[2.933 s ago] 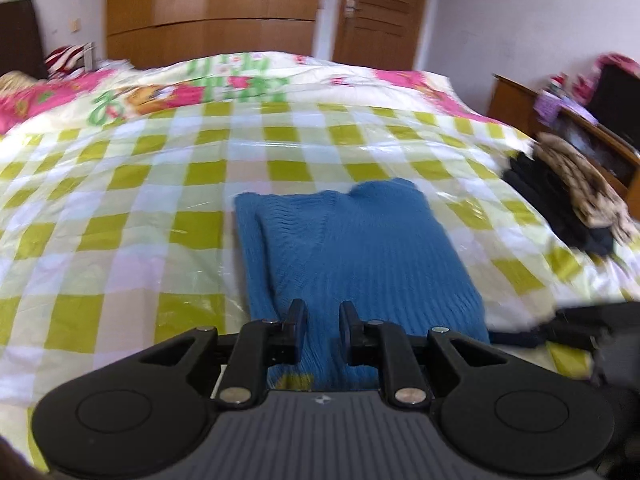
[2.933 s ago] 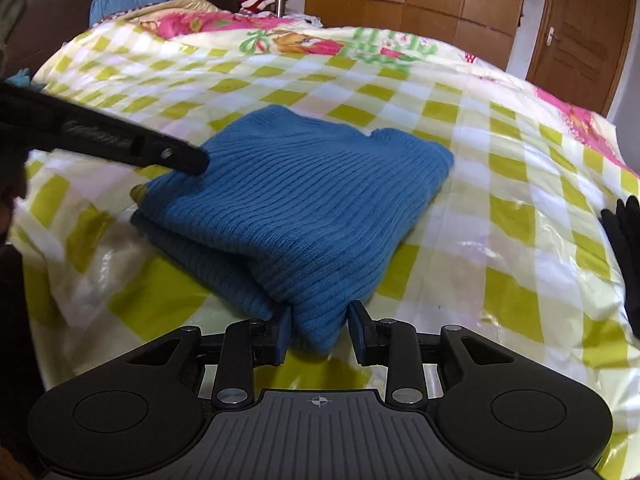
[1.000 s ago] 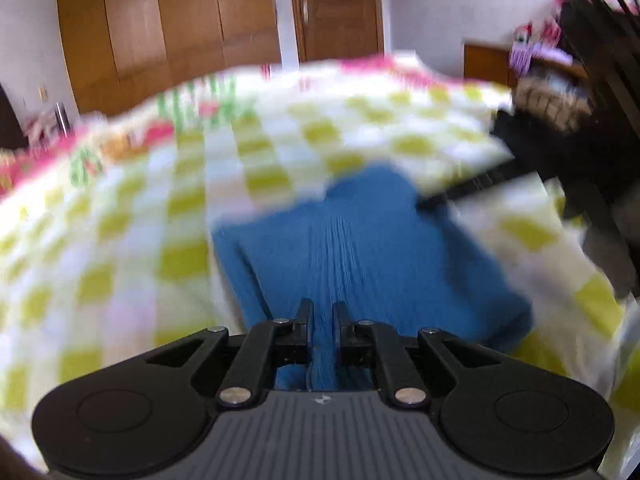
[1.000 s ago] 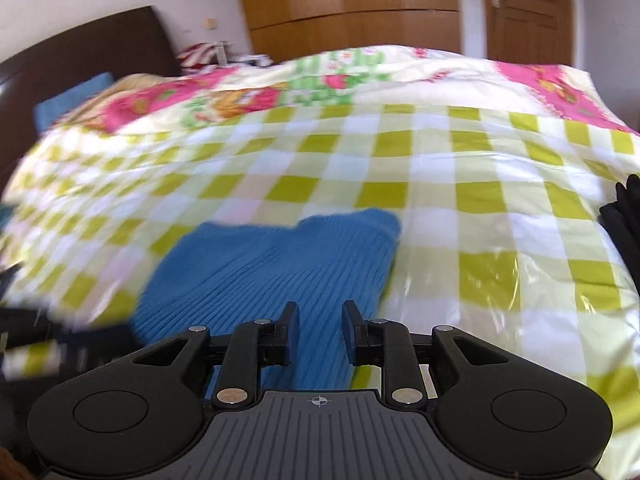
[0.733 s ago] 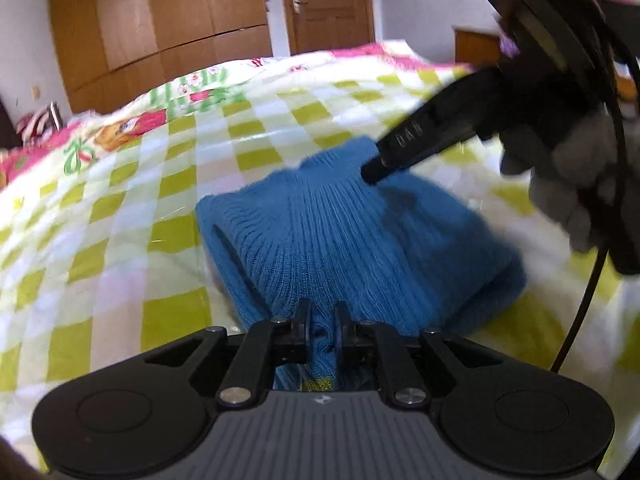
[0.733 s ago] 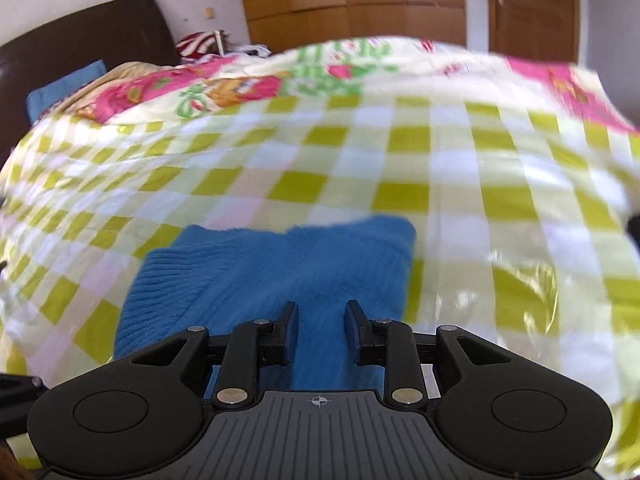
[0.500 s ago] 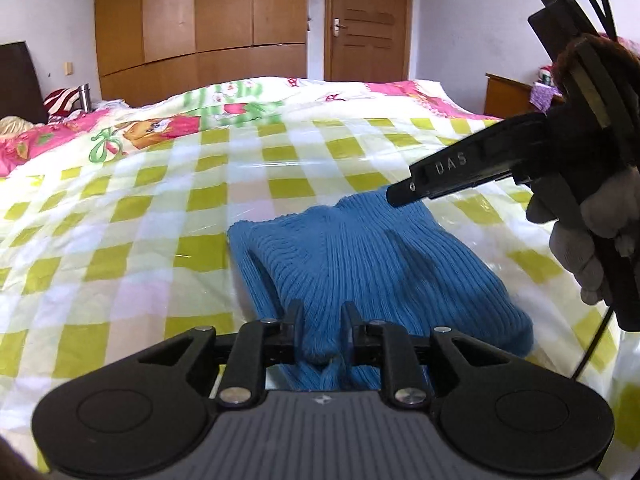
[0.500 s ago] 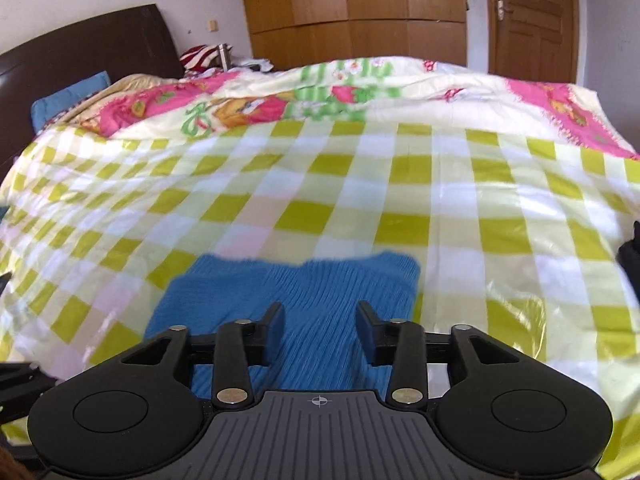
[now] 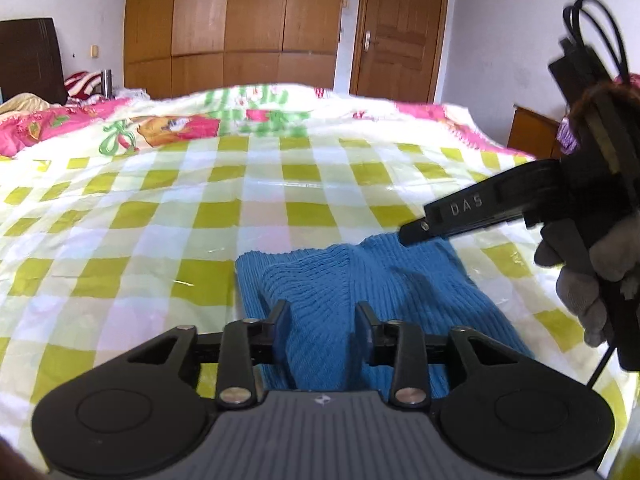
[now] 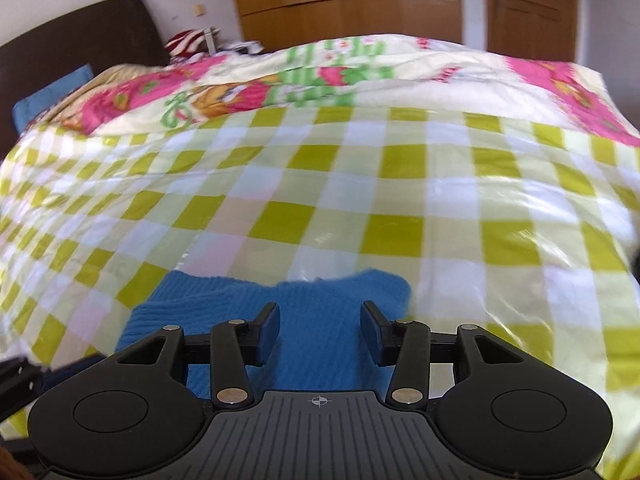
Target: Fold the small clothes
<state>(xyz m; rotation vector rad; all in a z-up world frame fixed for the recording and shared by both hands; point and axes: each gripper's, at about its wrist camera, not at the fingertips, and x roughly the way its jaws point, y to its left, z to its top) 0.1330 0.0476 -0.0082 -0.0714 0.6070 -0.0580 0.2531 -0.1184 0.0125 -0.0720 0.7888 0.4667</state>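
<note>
Pointing down at the bed (image 9: 168, 216), both grippers had just been opened over the folded blue sweater (image 9: 372, 292); the left gripper (image 9: 322, 320) and right gripper (image 10: 318, 330) were parted, nothing squeezed.

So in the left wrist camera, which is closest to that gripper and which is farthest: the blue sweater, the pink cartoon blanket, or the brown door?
From the left gripper:
1. Blue sweater, between its fingers.
2. Pink cartoon blanket, across the bed.
3. Brown door, at the back wall, right of the wardrobe.
</note>
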